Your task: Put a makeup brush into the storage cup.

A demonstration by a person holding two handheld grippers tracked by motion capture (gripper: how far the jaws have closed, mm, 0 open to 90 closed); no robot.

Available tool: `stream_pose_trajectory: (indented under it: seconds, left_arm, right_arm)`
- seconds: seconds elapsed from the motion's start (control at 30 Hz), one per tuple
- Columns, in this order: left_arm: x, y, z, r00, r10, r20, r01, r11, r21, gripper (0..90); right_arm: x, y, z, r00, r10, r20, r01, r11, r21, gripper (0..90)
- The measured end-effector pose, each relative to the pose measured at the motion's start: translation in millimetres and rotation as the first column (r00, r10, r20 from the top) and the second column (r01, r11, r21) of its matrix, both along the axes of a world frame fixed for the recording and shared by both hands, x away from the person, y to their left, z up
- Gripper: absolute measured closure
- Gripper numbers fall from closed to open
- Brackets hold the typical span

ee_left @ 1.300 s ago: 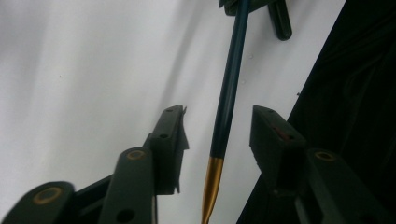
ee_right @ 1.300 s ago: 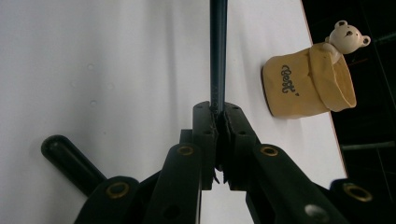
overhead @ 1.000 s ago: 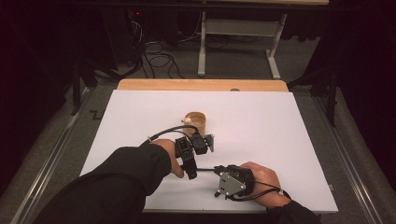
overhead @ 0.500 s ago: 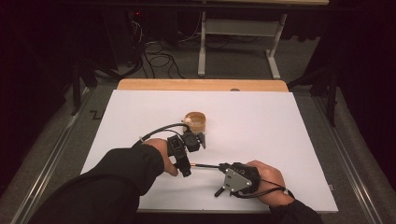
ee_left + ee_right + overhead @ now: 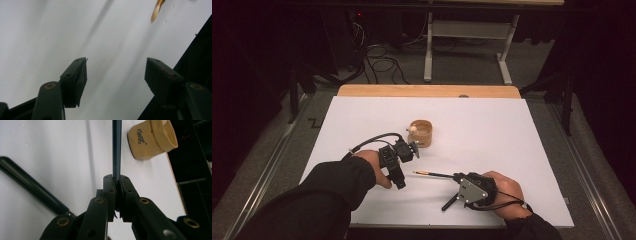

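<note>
My right gripper (image 5: 457, 176) (image 5: 117, 178), near the table's front edge, is shut on a thin dark stick (image 5: 434, 174) (image 5: 116, 147) that points left across the table; its yellowish tip (image 5: 156, 10) lies ahead of the left jaws. A tan cup (image 5: 421, 132) (image 5: 150, 140) stands upright mid-table with a small white thing on its rim. My left gripper (image 5: 411, 149) (image 5: 116, 62) hovers just in front and left of the cup. Its jaws have just been opening and now stand open over the bare white tabletop (image 5: 50, 37), with nothing between them.
The white tabletop (image 5: 512, 130) ends at a wooden strip (image 5: 427, 91) along the back. A black rod-like part (image 5: 27, 186) lies on the table beside my right jaws. Beyond the table are a dark floor, cables and a desk frame (image 5: 467, 30).
My left gripper has drawn away from the cup, leftward and toward the front edge. The right hand with the stick has barely moved.
</note>
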State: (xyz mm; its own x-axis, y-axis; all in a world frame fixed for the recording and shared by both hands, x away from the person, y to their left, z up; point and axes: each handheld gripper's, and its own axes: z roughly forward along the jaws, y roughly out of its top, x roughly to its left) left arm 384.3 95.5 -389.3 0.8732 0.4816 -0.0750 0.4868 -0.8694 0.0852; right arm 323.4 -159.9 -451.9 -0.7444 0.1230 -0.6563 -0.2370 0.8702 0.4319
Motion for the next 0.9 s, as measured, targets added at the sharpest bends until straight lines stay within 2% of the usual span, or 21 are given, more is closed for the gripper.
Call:
stream_pose_trajectory:
  seconds: [0.1, 0.27, 0.5, 0.6, 0.77, 0.83, 0.9]
  left_arm:
    - [0.0, 2.2, 0.2, 1.0, 0.005, 0.003, -0.005, 1.0, -0.007, 34.9]
    - [0.6, 4.9, -2.4, 0.9999, 0.014, 0.002, -0.014, 0.9999, -0.001, 35.9]
    - [4.2, 14.1, -10.7, 0.9959, 0.089, 0.013, -0.089, 0.9959, -0.02, 35.5]
    - [6.3, 21.1, -16.1, 0.9918, 0.126, 0.023, -0.125, 0.9916, -0.032, 35.4]
    - [7.1, 31.1, -21.5, 0.9835, 0.176, 0.041, -0.173, 0.982, -0.076, 36.2]
    - [7.1, 34.6, -23.7, 0.978, 0.201, 0.056, -0.195, 0.9764, -0.092, 36.9]
    - [8.5, 39.5, -25.4, 0.9693, 0.236, 0.07, -0.227, 0.9673, -0.114, 37.3]
  right_arm:
    - [0.0, -2.9, -0.2, 0.9998, -0.021, -0.005, 0.021, 0.9997, 0.012, 86.5]
    - [0.6, -3.1, -0.3, 0.9998, -0.022, -0.001, 0.022, 0.9997, 0.009, 86.5]
    - [2.2, -5.9, 0.3, 0.9988, -0.048, -0.005, 0.048, 0.9984, 0.031, 86.4]
    - [3.9, -7.1, 1.0, 0.9988, -0.049, -0.002, 0.049, 0.9984, 0.03, 86.4]
    - [5.9, -9.0, 0.9, 0.9977, -0.066, -0.017, 0.067, 0.9968, 0.043, 86.4]
    - [6.3, -9.2, 1.0, 0.997, -0.074, -0.021, 0.075, 0.9959, 0.05, 86.4]
    - [6.7, -9.5, 1.2, 0.9972, -0.071, -0.021, 0.072, 0.9962, 0.049, 86.4]
